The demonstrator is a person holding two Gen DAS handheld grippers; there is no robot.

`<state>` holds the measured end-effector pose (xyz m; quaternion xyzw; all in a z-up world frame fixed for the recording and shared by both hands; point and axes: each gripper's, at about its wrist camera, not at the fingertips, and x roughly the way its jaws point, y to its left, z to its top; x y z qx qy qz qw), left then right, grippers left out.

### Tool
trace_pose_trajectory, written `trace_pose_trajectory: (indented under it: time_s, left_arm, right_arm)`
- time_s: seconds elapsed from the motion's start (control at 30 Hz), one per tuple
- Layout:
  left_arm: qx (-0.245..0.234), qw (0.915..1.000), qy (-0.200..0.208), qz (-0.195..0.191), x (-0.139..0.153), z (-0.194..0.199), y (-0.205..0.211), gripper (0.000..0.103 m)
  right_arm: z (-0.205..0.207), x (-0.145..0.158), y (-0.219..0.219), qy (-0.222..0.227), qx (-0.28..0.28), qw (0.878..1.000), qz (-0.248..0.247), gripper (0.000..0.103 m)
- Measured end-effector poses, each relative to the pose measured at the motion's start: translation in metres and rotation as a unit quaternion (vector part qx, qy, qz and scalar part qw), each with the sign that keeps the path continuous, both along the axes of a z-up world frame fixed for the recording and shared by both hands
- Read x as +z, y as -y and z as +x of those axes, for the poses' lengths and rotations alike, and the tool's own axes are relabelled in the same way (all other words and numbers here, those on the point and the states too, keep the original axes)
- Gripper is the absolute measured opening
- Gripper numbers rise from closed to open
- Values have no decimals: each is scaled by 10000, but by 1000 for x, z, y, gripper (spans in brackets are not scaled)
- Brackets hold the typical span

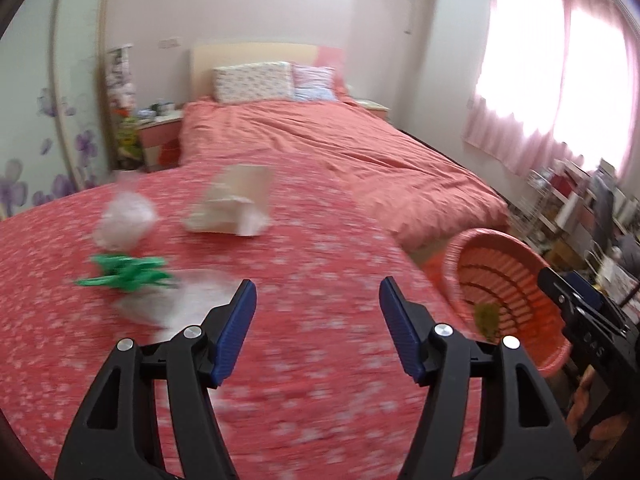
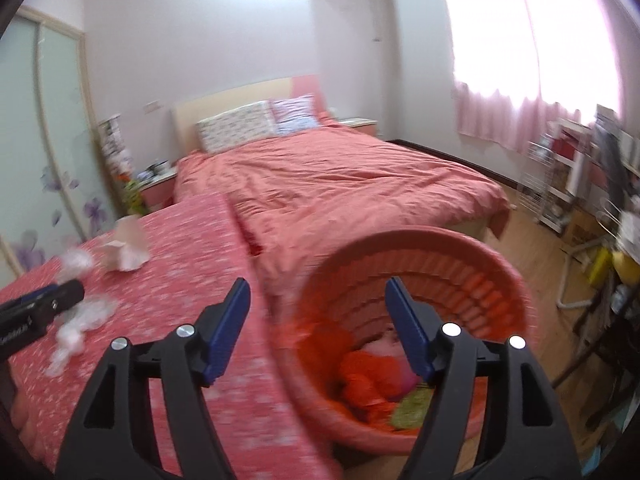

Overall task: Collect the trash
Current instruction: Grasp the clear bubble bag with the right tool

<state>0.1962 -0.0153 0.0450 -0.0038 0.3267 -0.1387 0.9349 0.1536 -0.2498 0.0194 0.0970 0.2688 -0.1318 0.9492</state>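
Note:
A red-orange slatted basket [image 2: 460,264] stands beside a surface under a red flowered cloth [image 1: 280,360]; inside lie orange, pink and green scraps [image 2: 372,380]. My right gripper [image 2: 316,292] hangs open over the basket's near rim with nothing between its fingers. My left gripper [image 1: 316,292] is open above the cloth, also with nothing in it. On the cloth lie a green wrapper [image 1: 124,274], clear plastic [image 1: 180,300], a crumpled clear bag [image 1: 124,220] and a beige paper box [image 1: 236,204]. The basket [image 1: 480,248] shows at the right of the left wrist view, with the right gripper [image 1: 576,304] beyond it.
A bed [image 1: 340,148] with a salmon cover and two pillows lies beyond the cloth. A nightstand [image 1: 160,132] stands at its left, shelves and a cluttered desk [image 2: 580,184] at the right under pink curtains. The left gripper's tip [image 2: 48,304] shows at the left edge.

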Motion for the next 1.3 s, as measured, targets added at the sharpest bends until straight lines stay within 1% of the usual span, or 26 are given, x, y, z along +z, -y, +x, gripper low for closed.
trace_pose_trajectory:
  time_s: [0.1, 0.17, 0.23, 0.33, 0.47, 0.57, 0.63, 0.7, 0.77, 0.87, 0.93, 1.0, 1.1, 1.2, 1.3]
  left_arm:
    - [376, 9993, 11, 45, -2, 2, -38, 66]
    - [639, 9979, 2, 98, -4, 2, -63, 69]
    - [912, 9957, -38, 134, -9, 3, -89, 69]
    - [1329, 9909, -123, 143, -16, 2, -131, 70]
    - [1787, 9836, -241, 25, -26, -5, -180, 76]
    - [2058, 9782, -273, 54, -30, -9, -203, 79]
    - [2196, 9753, -222, 83, -32, -13, -214, 82]
    - [2283, 9733, -210, 127, -33, -15, -222, 84]
    - [2329, 9722, -238, 107, -34, -16, -228, 84]
    - [2315, 9724, -297, 2, -37, -15, -231, 84]
    - [2277, 9732, -329, -51, -38, -15, -233, 84]
    - [2224, 9743, -360, -87, -41, -15, -232, 84]
    - [2124, 9763, -389, -122, -42, -13, -225, 84]
    - [1986, 9791, -400, -177, -40, -10, -214, 84]
    - [1839, 9818, -398, -247, -36, -6, -201, 84]
  right_arm:
    - [15, 3, -40, -41, 447, 9990, -38, 69]
    - [22, 4, -63, -41, 681, 9976, -66, 69]
    - [33, 4, -92, -100, 992, 9950, -44, 69]
    - [47, 3, -132, -198, 1428, 9895, 73, 69]
    - [64, -2, -182, -397, 1925, 9805, 48, 69]
    - [78, -9, -214, -591, 2228, 9731, 22, 68]
    - [86, -17, -234, -749, 2403, 9678, 24, 66]
    - [91, -26, -251, -932, 2511, 9634, -82, 59]
    - [96, -33, -261, -1087, 2580, 9598, -171, 56]
    - [102, -46, -267, -1327, 2610, 9559, -223, 46]
    - [104, -53, -266, -1477, 2597, 9540, -230, 33]
    - [105, -57, -261, -1562, 2574, 9535, -143, 26]
    - [98, -54, -247, -1506, 2463, 9574, -107, 22]
    - [90, -51, -227, -1438, 2327, 9618, -105, 22]
    - [84, -49, -203, -1355, 2035, 9695, -190, 21]
